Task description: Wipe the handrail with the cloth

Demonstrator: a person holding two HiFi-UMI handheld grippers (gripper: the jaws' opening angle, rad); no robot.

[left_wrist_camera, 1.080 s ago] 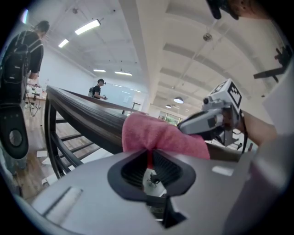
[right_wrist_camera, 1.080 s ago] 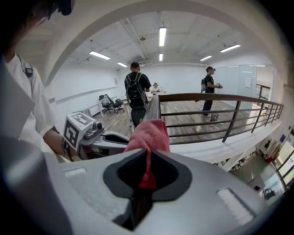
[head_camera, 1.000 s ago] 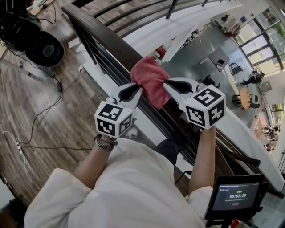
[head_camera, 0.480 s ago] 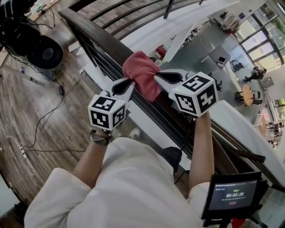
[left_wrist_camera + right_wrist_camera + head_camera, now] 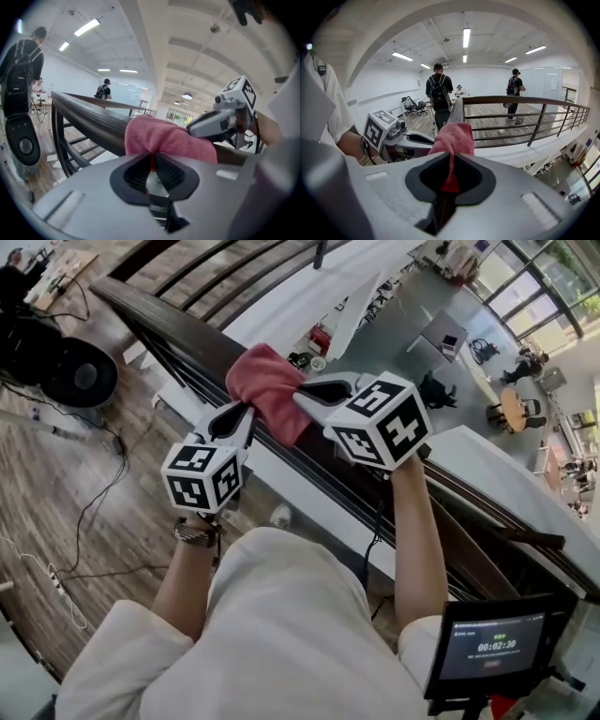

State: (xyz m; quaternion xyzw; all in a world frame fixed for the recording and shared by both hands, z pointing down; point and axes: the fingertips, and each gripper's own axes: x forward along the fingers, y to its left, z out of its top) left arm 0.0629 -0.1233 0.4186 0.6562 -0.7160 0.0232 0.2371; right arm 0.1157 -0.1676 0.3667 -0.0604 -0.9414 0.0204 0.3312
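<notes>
A pink cloth (image 5: 267, 390) lies draped over the dark wooden handrail (image 5: 169, 329). My left gripper (image 5: 246, 414) holds the cloth's left edge. Its jaws have just been closing, and a fold of cloth is pinched between them. In the left gripper view that gripper (image 5: 152, 155) is shut on the cloth (image 5: 171, 140), with the handrail (image 5: 91, 116) running off to the left. My right gripper (image 5: 302, 396) grips the other side. In the right gripper view it (image 5: 452, 157) is shut on a hanging fold of the cloth (image 5: 454, 135) over the handrail (image 5: 457, 108).
Beyond the rail the floor drops to a lower hall (image 5: 450, 343). A black round device (image 5: 73, 371) and cables lie on the wood floor at left. A small screen (image 5: 492, 648) sits at lower right. Two people with backpacks (image 5: 439, 96) (image 5: 514, 89) stand further along the balcony.
The head view has shifted, so cloth and grippers sit further up and left in the picture. Both grippers keep hold of the cloth at about the same spot on the rail.
</notes>
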